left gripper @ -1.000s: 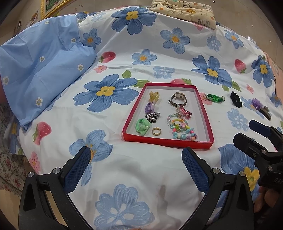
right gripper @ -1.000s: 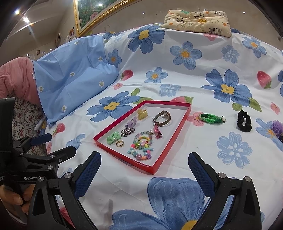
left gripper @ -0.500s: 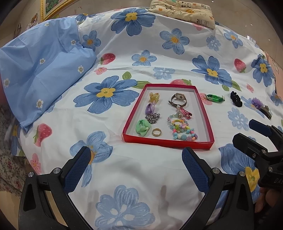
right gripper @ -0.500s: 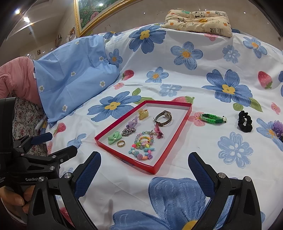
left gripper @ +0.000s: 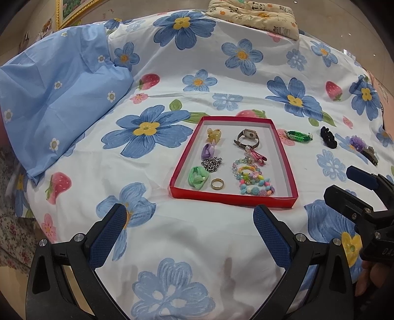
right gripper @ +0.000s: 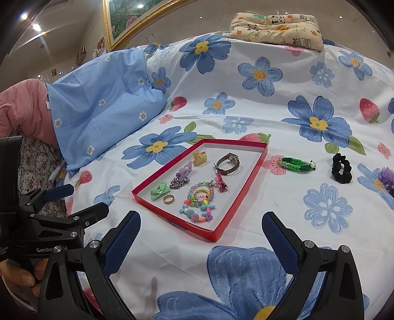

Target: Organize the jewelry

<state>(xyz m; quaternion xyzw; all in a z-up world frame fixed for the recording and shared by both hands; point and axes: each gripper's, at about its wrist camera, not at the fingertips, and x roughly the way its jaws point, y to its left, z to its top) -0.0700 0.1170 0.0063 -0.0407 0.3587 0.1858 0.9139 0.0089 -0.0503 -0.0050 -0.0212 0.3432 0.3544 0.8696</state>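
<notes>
Red tray [left gripper: 233, 195] sits mid-bed, already holding most of the jewelry: watch [left gripper: 247, 138], gold ring [left gripper: 217, 184], green bow [left gripper: 197, 177], purple clip [left gripper: 207, 150], yellow clip [left gripper: 213, 134], chain [left gripper: 211, 164], pink clip [left gripper: 256, 155] and the bead bracelets [left gripper: 252, 181]. Pieces lie spread apart in loose rows, probably so each can be picked singly.

Three or four items lie outside, on the bedsheet to the right of the tray: green bracelet [right gripper: 296, 164] nearest, black scrunchie [right gripper: 341, 168] further right, purple flower piece [right gripper: 386, 175] at the frame edge with a dark clip [left gripper: 370, 155] touching it. Judged from this, those are what's left to put in.

Left gripper [left gripper: 189, 231] hovers low in front of the tray's near edge, jaws wide open, nothing held. Right gripper [right gripper: 200, 237] hovers near the tray's right corner, jaws also wide open and empty. Both sit back from the work, likely a ready pose; the right one is closer to the loose items, so it looks like the natural one to reach for the green bracelet.

Surface: bed with a white bedsheet [right gripper: 246, 118] printed with blue flowers and strawberries, soft, slightly wrinkled, so the tray may rock if pressed. Blue pillow [right gripper: 98, 108] at left, pink blanket [right gripper: 22, 108] behind it, panda cushion [right gripper: 275, 28] at the far edge. Gold-framed painting [right gripper: 123, 22] on the wall, ceiling lights upper left.
</notes>
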